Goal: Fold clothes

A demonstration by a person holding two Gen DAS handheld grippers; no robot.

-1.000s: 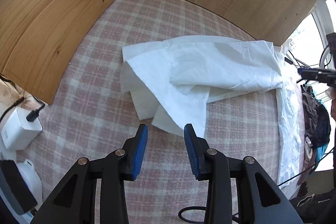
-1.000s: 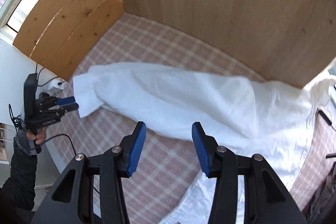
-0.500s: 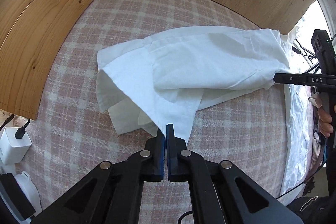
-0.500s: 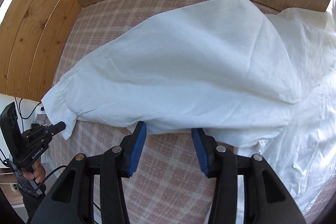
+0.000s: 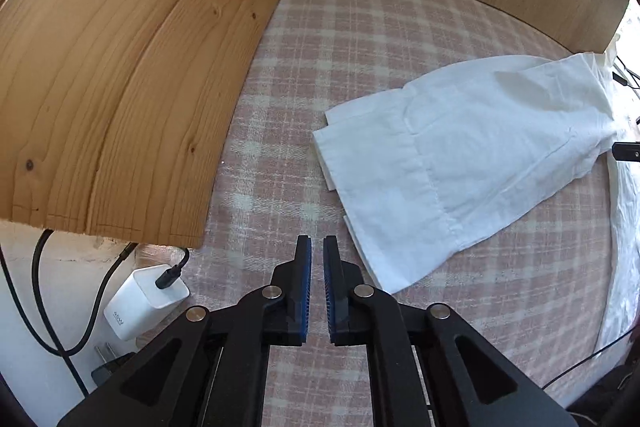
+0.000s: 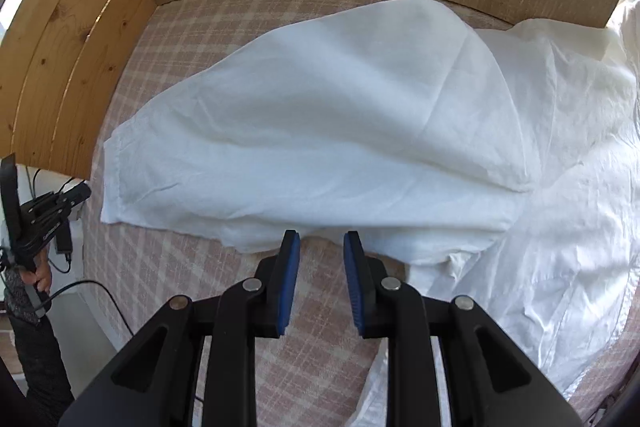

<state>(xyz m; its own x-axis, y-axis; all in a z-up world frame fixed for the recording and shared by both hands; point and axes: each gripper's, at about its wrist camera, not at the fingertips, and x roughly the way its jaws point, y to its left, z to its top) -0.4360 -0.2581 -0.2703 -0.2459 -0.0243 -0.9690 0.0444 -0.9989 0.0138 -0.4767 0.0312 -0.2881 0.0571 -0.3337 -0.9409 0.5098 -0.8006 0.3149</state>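
Fingers (image 5: pixel 304 267) of the left gripper (image 5: pixel 317 247) stand only a narrow slit apart and are opening, with nothing between the blue pads. They point down at bare checked cloth, just beside the near corner of the white garment (image 5: pixel 460 163) but not touching it. Fingers (image 6: pixel 290 267) of the right gripper (image 6: pixel 321 241) stand wider apart and are closing. Their tips sit at the garment's near edge (image 6: pixel 320 131), which runs across just past the gap, and the pads are not yet pressing on it.

A pink-and-cream checked cover (image 5: pixel 320 75) fills most of both views, walled at the back and the left by pale wooden panels (image 5: pixel 120 67). The garment lies on this cover as a long, loosely folded band. In the left wrist view its hemmed end lies in flat layers toward the middle of the cover. In the right wrist view its middle bulges up in a soft hump, and more white cloth (image 6: pixel 560 247) lies rumpled to the right, hanging over the cover's edge.

Beyond the cover's left edge, a hand (image 6: pixel 40 275) in a dark sleeve grips the left gripper's handle. Smaller, below the side panel's end, a white charger block (image 5: pixel 144 291) lies with a black cable (image 5: pixel 52 307) plugged into it.
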